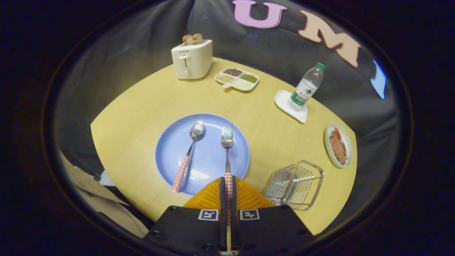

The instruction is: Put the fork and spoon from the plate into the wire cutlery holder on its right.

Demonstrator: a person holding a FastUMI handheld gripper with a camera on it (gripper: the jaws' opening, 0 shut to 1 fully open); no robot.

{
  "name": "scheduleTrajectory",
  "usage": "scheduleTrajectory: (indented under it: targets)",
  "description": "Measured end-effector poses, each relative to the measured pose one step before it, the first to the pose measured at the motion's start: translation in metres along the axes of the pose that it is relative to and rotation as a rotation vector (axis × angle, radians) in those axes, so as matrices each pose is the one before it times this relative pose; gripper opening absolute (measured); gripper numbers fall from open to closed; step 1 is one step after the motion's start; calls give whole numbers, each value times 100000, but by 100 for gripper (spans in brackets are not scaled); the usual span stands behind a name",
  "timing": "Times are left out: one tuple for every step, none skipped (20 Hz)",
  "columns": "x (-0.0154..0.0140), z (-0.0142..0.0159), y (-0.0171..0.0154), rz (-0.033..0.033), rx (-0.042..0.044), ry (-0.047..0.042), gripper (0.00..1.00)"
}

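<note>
A blue plate (170, 149) lies on the round wooden table just ahead of my fingers. On it rests a spoon (188, 156) with a red-checked handle, left of centre, its bowl pointing away. The fork (227, 142) has the same checked handle, and my gripper (228, 185) is shut on that handle with the tines reaching out over the plate. The wire cutlery holder (294, 185) stands on the table just right of my fingers, beside the plate.
Beyond the plate stand a white toaster (192, 58) with bread in it and a divided dish of beans (237, 79). A water bottle (306, 87) on a white coaster and a small plate of food (338, 145) sit to the right.
</note>
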State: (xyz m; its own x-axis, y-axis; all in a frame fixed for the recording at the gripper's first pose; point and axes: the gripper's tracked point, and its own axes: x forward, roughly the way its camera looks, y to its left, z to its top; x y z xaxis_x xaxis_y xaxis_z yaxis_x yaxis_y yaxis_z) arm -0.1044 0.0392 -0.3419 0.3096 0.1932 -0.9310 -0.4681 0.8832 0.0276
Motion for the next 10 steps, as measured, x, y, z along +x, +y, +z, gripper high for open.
scheduleTrajectory:
  targets:
    - [-651,-9,-426,210,-684,371,7]
    - [-655,111,-569,-80,-709,-3,7]
    - [-592,14,-502,-120,-860,97,7]
    - [-601,101,-573,-268,-669,129,7]
    - [-584,-159,-436,-133,-430,560,7]
    - [-696,-117,-537,-37,-375,507,7]
    - [-497,-233,-488,36,-511,884,7]
    - [-566,-202,-611,-318,-1070,1214,7]
    - [-446,-246,-727,-1423,-1794,914,7]
    - [-479,-154,-841,-1467,-1816,601,7]
